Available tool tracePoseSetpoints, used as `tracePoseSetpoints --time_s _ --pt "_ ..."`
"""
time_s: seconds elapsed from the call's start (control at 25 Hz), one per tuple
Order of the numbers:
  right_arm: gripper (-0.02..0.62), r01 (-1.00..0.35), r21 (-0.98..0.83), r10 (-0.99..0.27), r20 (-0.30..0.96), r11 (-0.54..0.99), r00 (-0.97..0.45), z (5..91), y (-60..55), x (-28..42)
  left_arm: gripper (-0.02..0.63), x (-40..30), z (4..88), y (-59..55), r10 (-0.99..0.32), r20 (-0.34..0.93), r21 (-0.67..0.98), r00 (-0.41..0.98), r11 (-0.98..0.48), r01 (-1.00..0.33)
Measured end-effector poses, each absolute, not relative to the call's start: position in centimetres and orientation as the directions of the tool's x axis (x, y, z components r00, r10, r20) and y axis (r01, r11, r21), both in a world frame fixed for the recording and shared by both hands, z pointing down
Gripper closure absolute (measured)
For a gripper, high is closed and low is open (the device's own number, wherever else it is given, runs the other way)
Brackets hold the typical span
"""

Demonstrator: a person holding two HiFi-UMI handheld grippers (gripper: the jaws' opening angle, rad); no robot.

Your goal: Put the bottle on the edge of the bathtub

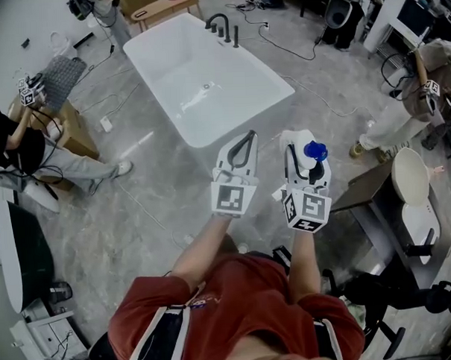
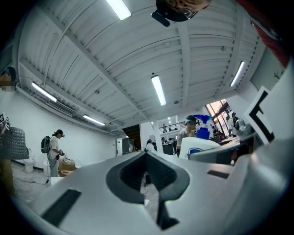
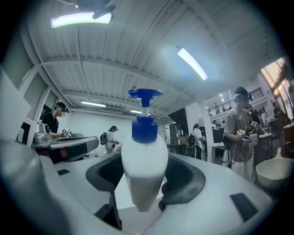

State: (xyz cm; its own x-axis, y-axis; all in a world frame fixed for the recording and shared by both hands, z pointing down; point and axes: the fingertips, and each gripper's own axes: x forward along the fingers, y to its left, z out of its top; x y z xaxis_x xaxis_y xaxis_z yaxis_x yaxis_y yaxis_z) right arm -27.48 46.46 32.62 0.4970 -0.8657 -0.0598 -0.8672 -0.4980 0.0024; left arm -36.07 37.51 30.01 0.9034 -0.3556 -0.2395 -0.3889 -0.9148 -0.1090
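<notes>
Spreading grey and veined as a floor [image 1: 137,217], carrying a white bathtub [image 1: 242,126] at upper middle, a wooden bench [image 1: 166,6] just beyond its far end, a cardboard box [image 1: 74,130] well to its left, loose cables [image 1: 298,54] trailing right of it, and a dark table [image 1: 368,188] at right.

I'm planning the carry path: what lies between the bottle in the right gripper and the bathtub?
Only bare grey floor, seen in the head view, lies between the bottle in the right gripper and the bathtub.
</notes>
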Motion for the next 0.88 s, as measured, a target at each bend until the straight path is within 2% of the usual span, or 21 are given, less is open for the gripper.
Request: tracePoseSetpoints --time_s 0.52,0.88 --pt "0.327 -0.855 0.013 -0.854 -0.048 -0.519 0.518 33.5 43.4 -22.7 0.591 -30.9 31.1 34.4 -0.329 -0.231 -0.099 0.915 -0.928 -0.359" --pt "0.327 -0.847 0.021 -0.847 -0.046 -0.531 0.529 33.0 37.4 -18.6 0.591 -26.6 30.7 28.3 -0.313 -0.233 -0.105 0.921 -0.933 -0.344"
